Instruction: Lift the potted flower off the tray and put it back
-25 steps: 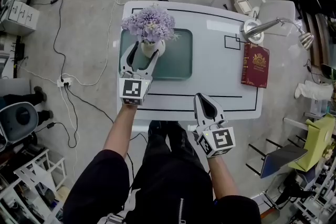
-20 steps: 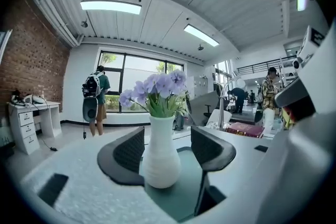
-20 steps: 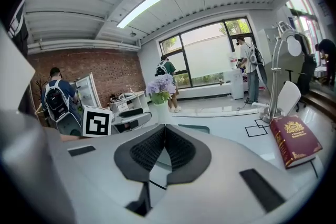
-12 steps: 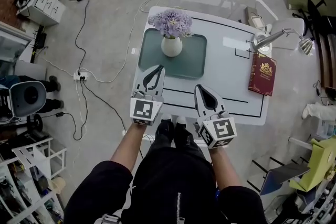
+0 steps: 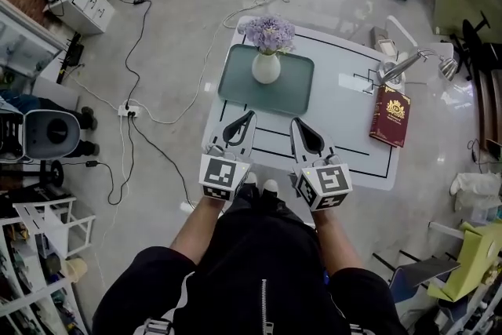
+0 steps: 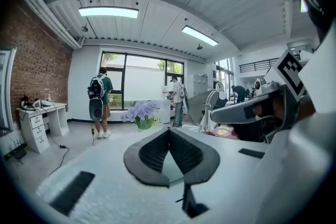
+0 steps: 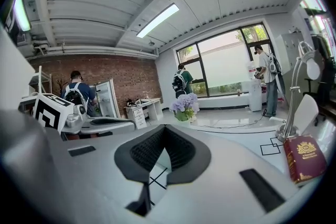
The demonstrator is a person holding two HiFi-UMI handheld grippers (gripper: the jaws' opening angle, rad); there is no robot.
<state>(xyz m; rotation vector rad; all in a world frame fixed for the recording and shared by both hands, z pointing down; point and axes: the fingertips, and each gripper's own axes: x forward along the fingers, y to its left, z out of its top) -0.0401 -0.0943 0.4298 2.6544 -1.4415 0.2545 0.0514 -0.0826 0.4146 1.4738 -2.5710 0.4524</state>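
The person stands at the near edge of a white table (image 5: 357,149) and holds both grippers out side by side over its front strip, where black lines are marked on the surface. The left gripper (image 5: 249,116) has its jaws pressed together at the tips with nothing between them; through the gap behind the tips its own view shows only the tabletop. The right gripper (image 5: 296,123), just beside it, also has its jaws together and empty, and both point across the table toward the tray. Each gripper is clear of the tray and of the plant. Beyond the jaw tips lies the dark green tray (image 5: 235,90), flat on the left half of the table. The potted flower (image 5: 266,67), a round white pot with a head of lilac blooms, stands upright on the tray in its far half, well apart from both grippers. To the right, a dark red book (image 5: 390,115) lies on the table, and a silver desk lamp (image 5: 401,67) stands at the far right corner. Past the table, black and white cables (image 5: 145,20) trail over the grey floor.
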